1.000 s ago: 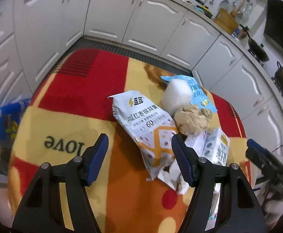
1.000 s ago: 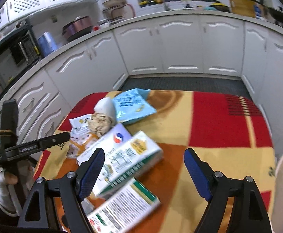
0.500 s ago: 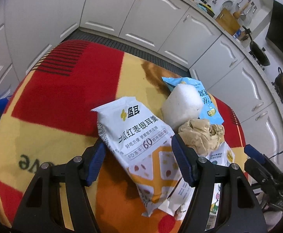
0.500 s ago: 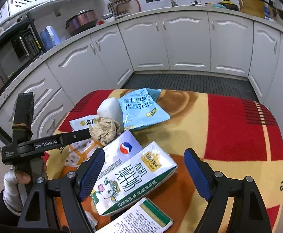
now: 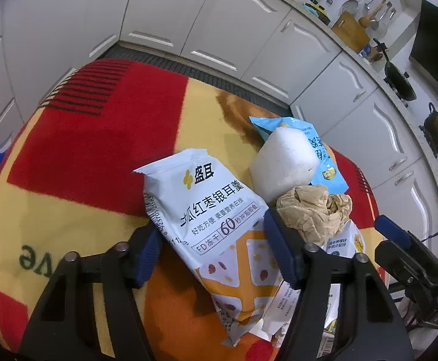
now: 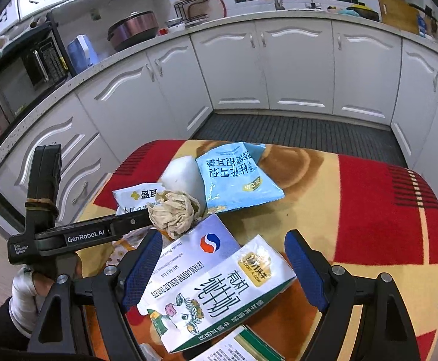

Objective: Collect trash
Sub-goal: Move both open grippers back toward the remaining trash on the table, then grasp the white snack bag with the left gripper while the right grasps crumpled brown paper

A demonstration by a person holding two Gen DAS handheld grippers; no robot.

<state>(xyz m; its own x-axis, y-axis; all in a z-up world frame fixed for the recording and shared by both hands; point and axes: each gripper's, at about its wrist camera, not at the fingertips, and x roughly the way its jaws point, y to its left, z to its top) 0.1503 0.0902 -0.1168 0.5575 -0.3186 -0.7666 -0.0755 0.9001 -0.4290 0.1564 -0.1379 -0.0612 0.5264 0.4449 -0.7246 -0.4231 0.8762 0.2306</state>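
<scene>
Between the blue pads of the left gripper (image 5: 212,249) lies the white snack packet (image 5: 209,207), printed with Chinese characters and an orange lower half. The jaws have just been closing in on it; the pad at three o'clock meets the packet's edge, the pad at nine o'clock sits right at its other edge, but whether they truly pinch it I cannot tell. Out from the packet toward two o'clock sits a crumpled brown paper wad (image 5: 315,210), touching a white foam-like block (image 5: 285,162) at one o'clock — behind that, a light blue packet (image 5: 324,156) lies flat. All of it rests on a red, yellow and orange blanket (image 5: 98,150) spread over the table.

The right gripper (image 6: 223,267) stands wide, its pads released and clear of the white and green milk carton (image 6: 219,294) that lies flat between them. A white medicine box (image 6: 194,249) overlaps the carton at eleven o'clock. Farther out at twelve o'clock are the paper wad (image 6: 173,213) and the light blue packet (image 6: 234,180). At nine o'clock the other tool's black body reaches in, held by a gloved hand (image 6: 23,288) — white kitchen cabinets (image 6: 294,66) curve behind.
</scene>
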